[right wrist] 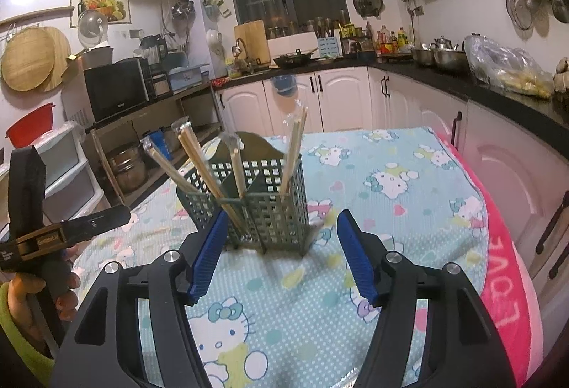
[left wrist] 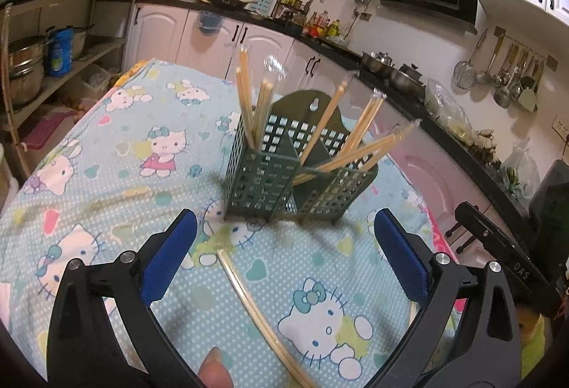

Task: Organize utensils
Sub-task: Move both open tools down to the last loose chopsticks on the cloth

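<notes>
A green perforated plastic utensil caddy (left wrist: 281, 171) with several compartments stands in the middle of both frames on a table covered by a pale blue cartoon-cat cloth (left wrist: 117, 153). Pairs of wooden chopsticks in clear plastic sleeves (left wrist: 249, 96) lean out of its compartments, some nearly upright at the left of the left wrist view, others splayed low toward the right. They lean that way because the compartments are wide and the sticks long, so each pair rests against a rim.

One more sleeved pair of chopsticks (left wrist: 259, 313) lies flat on the cloth, running from just below the caddy down to the bottom edge of the left wrist frame. It looks like the remaining piece to be put away.

The left gripper (left wrist: 284, 256) hangs over this loose pair with its blue pads spread wide and nothing between them, straddling the sticks as if lining up to pinch them. A second thin pale strip shows low right by the pad, possibly another sleeve, though the view is too poor there to say.

The right gripper (right wrist: 281, 256) is likewise wide apart and empty, pointed at the near face of the caddy, likely waiting or ready to steady it.
</notes>
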A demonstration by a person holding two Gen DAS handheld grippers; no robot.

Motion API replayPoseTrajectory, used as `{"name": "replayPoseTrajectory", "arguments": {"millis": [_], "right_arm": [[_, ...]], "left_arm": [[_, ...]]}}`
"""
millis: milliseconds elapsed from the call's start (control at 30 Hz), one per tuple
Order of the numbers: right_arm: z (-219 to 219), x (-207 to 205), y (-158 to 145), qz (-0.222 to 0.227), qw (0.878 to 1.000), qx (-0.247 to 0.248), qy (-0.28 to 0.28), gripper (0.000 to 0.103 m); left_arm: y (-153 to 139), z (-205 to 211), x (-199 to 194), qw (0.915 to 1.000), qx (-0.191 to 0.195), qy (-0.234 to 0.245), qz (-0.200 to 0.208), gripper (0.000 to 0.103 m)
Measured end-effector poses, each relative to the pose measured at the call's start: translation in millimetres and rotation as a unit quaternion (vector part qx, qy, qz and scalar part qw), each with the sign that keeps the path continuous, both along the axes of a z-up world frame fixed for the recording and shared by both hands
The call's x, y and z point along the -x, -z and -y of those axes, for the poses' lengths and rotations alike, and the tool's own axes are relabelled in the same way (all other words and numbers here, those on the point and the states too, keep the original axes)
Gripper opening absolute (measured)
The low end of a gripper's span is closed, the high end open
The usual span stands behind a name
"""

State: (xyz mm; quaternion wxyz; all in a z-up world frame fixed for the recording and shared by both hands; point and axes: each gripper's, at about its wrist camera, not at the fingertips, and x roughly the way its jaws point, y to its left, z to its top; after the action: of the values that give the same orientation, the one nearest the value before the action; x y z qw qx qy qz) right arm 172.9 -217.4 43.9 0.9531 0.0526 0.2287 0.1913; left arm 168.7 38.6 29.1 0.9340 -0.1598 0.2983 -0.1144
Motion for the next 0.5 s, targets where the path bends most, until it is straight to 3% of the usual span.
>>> {"name": "replayPoseTrajectory", "arguments": {"millis": [500], "right_arm": [[9.4,16.3,36.1,-0.050,0.999,0.003,-0.001,0.062]], "left_arm": [[32.4,12.6,5.9,0.9989,-0.013,0.012,-0.043,0.091]]}}
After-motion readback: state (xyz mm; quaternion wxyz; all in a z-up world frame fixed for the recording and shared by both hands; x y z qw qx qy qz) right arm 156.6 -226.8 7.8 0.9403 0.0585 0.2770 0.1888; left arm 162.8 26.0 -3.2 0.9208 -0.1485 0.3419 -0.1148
